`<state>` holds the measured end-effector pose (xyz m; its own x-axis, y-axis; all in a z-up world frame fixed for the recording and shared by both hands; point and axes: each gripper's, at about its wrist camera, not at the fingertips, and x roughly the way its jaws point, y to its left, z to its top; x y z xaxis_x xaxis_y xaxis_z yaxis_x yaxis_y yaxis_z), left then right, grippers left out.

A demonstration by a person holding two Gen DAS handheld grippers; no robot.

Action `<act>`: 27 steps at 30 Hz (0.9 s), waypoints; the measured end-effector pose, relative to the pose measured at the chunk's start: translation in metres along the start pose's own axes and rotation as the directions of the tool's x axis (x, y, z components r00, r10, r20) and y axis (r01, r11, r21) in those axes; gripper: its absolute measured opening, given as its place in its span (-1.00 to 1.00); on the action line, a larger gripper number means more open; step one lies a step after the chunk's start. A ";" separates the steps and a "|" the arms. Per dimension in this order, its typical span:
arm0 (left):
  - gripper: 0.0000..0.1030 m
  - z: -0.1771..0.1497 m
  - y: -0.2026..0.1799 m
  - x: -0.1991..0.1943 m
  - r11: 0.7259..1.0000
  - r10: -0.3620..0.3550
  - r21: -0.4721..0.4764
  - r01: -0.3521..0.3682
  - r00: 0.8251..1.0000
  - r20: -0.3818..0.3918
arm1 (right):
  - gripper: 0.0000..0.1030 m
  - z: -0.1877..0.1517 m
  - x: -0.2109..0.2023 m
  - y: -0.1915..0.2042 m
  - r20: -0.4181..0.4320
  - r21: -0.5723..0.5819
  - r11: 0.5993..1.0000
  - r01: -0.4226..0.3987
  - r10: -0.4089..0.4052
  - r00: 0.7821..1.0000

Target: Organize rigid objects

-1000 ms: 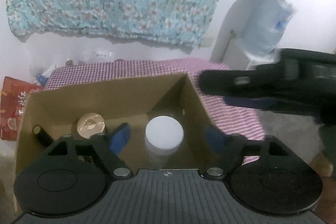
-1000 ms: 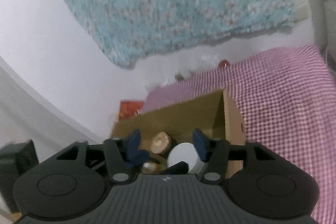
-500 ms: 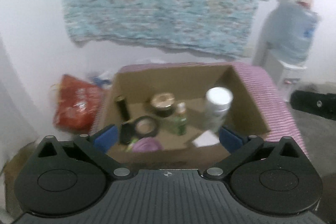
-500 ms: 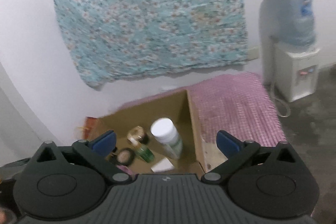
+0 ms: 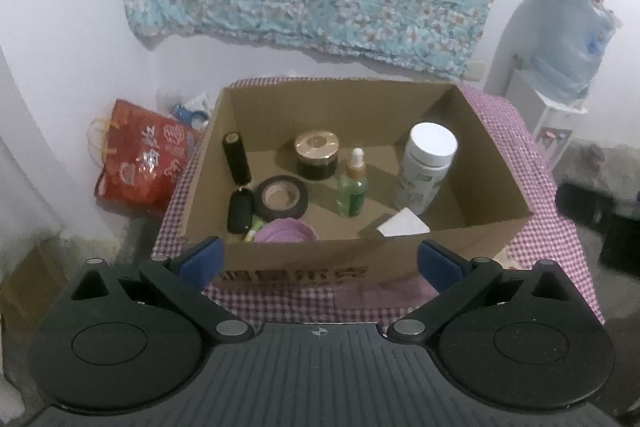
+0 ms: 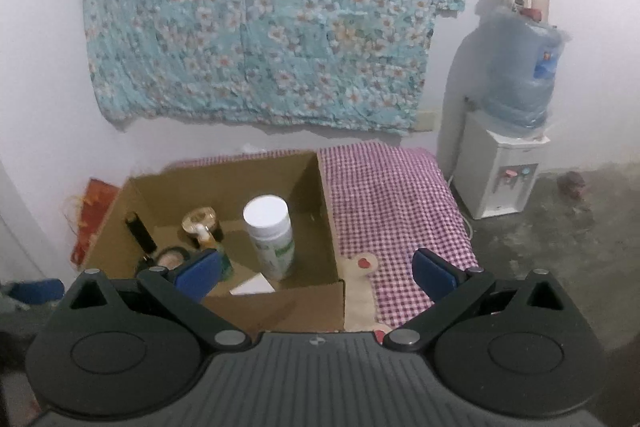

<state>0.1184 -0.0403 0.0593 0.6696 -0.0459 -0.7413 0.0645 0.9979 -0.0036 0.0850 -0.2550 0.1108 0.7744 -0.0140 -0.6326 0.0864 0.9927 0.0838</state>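
Note:
An open cardboard box [image 5: 492, 155] [image 6: 326, 219] stands on a table with a purple checked cloth [image 5: 536, 163] [image 6: 384, 195]. Inside it stand a white-capped bottle [image 5: 428, 163] [image 6: 272, 227], a gold-lidded jar [image 5: 317, 155] [image 6: 200, 219], a small green dropper bottle [image 5: 352, 187], a black cylinder [image 5: 237, 157] [image 6: 140, 231], a roll of black tape [image 5: 282, 197], a purple lid [image 5: 286, 231] and a white card [image 5: 402, 225]. My left gripper [image 5: 320, 259] is open, back from the box's near wall, empty. My right gripper [image 6: 316, 271] is open too, above the box's near right corner, holding nothing.
A red printed bag [image 5: 144, 155] sits on the floor left of the table. A water dispenser [image 6: 500, 167] with a blue bottle stands at the right. A floral cloth [image 6: 260, 19] hangs on the wall behind. Dark items [image 5: 600, 211] lie on the floor at the right.
Both grippers have pulled back out of the box and their jaws have spread wide. The white-capped bottle that stood between them now stands free in the box.

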 end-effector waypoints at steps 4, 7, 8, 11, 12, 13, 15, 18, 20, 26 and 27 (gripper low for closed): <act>1.00 0.000 0.014 0.002 0.999 -0.012 -0.047 0.012 1.000 -0.015 | 1.00 -0.004 0.016 0.012 -0.047 -0.038 0.999 0.020 -0.021 0.999; 1.00 0.002 0.024 0.004 0.998 -0.016 -0.062 0.015 1.000 -0.017 | 1.00 -0.006 0.027 0.024 -0.079 -0.070 0.997 0.020 -0.025 0.997; 1.00 0.002 0.026 0.005 0.998 -0.014 -0.065 0.013 1.000 -0.016 | 1.00 -0.006 0.029 0.028 -0.083 -0.077 0.997 0.014 -0.021 0.996; 0.99 0.003 0.032 0.007 0.997 0.003 -0.071 -0.004 1.000 -0.015 | 1.00 -0.004 0.034 0.040 -0.093 -0.101 0.995 0.001 -0.010 0.996; 1.00 0.003 0.034 0.008 0.997 0.004 -0.075 -0.005 1.000 -0.017 | 1.00 -0.003 0.035 0.043 -0.094 -0.107 0.994 -0.003 -0.008 0.996; 1.00 0.004 0.036 0.009 0.997 0.002 -0.080 -0.004 1.000 -0.021 | 1.00 -0.003 0.036 0.046 -0.096 -0.112 0.994 -0.005 -0.006 0.995; 1.00 0.003 0.040 0.011 0.996 -0.003 -0.090 0.001 1.000 -0.025 | 1.00 -0.002 0.038 0.050 -0.101 -0.118 0.993 -0.007 -0.005 0.995; 0.99 0.003 0.043 0.013 0.996 -0.007 -0.095 0.004 1.000 -0.029 | 1.00 -0.001 0.042 0.055 -0.108 -0.123 0.992 -0.011 -0.003 0.994; 0.99 0.002 0.044 0.013 0.996 -0.006 -0.092 0.004 1.000 -0.031 | 1.00 -0.001 0.043 0.057 -0.110 -0.129 0.992 -0.008 -0.006 0.994; 0.99 0.001 0.046 0.013 0.996 -0.008 -0.093 0.005 0.999 -0.034 | 1.00 -0.001 0.045 0.058 -0.121 -0.137 0.991 -0.003 -0.013 0.993; 0.99 0.001 0.046 0.013 0.996 -0.008 -0.093 0.005 0.999 -0.033 | 1.00 -0.002 0.044 0.059 -0.121 -0.136 0.991 -0.004 -0.013 0.993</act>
<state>0.1307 0.0050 0.0503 0.6443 -0.0524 -0.7630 -0.0010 0.9976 -0.0694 0.1233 -0.1973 0.0865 0.6915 -0.0123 -0.7222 -0.0027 0.9998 -0.0196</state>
